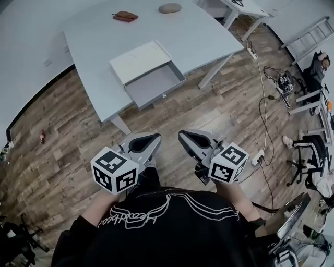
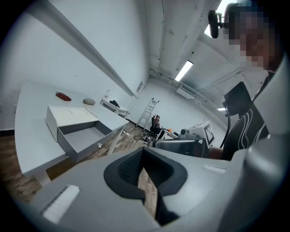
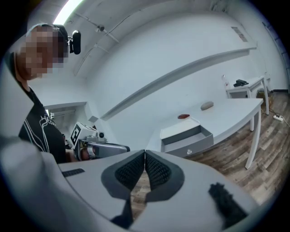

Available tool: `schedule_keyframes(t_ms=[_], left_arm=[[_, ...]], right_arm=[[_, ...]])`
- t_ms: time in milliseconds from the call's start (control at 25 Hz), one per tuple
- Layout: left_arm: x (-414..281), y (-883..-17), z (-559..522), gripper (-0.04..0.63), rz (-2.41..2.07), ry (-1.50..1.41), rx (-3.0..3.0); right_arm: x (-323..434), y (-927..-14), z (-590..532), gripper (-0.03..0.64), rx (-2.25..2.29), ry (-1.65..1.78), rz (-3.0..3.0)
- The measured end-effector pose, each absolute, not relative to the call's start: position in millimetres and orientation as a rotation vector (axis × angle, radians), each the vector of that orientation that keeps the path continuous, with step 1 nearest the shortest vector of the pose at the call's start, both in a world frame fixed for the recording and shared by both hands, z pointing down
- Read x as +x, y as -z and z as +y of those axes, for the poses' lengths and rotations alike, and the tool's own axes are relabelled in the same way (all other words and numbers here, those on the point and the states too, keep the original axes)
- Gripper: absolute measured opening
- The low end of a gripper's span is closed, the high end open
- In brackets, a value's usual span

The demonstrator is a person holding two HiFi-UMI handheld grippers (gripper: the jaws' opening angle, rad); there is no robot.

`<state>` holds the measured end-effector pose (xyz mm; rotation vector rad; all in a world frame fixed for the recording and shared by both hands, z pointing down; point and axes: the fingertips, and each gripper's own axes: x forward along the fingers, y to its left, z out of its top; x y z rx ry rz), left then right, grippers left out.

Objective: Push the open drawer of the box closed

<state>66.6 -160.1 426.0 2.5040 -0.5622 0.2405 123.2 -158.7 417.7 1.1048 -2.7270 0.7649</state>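
Note:
A flat white box (image 1: 139, 61) lies near the front edge of the pale table (image 1: 94, 36), with its grey drawer (image 1: 155, 84) pulled out over the edge and a small knob (image 1: 164, 96) on the drawer front. The box also shows in the left gripper view as box (image 2: 68, 116) with drawer (image 2: 84, 140), and in the right gripper view as box (image 3: 179, 128) with drawer (image 3: 189, 139). My left gripper (image 1: 156, 138) and right gripper (image 1: 181, 136) are held close to my body, well short of the table, over the wood floor. Both are shut with nothing in them.
A red-brown flat object (image 1: 125, 16) and a grey oval object (image 1: 170, 8) lie at the table's far side. A power strip with cables (image 1: 257, 157) runs over the floor at right, near office chairs (image 1: 308, 156). A second white table (image 1: 245, 8) stands at the back right.

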Motion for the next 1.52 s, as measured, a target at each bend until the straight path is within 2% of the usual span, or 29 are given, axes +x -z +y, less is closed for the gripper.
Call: schedule_keyframes(t_ms=[480,800,1520], left_arm=[[51.7,-452.0,-246.8,0.008,-0.538,-0.234,2.436],[44.5,-454.6,-267.7,0.008,-0.587,-0.188,2.427],[23.8,-488.3,-283.0,0.008,-0.714,-0.205,2.306]], right_arm=[[128.8,-464.3,-253.0,0.012,1.149,-0.544,-2.57],[140.0,-524.6,-282.1,0.082,1.132,-0.519,-2.435],[133.0,-578.9,-323.4,0.083,1.075,-0.513,-2.383]])
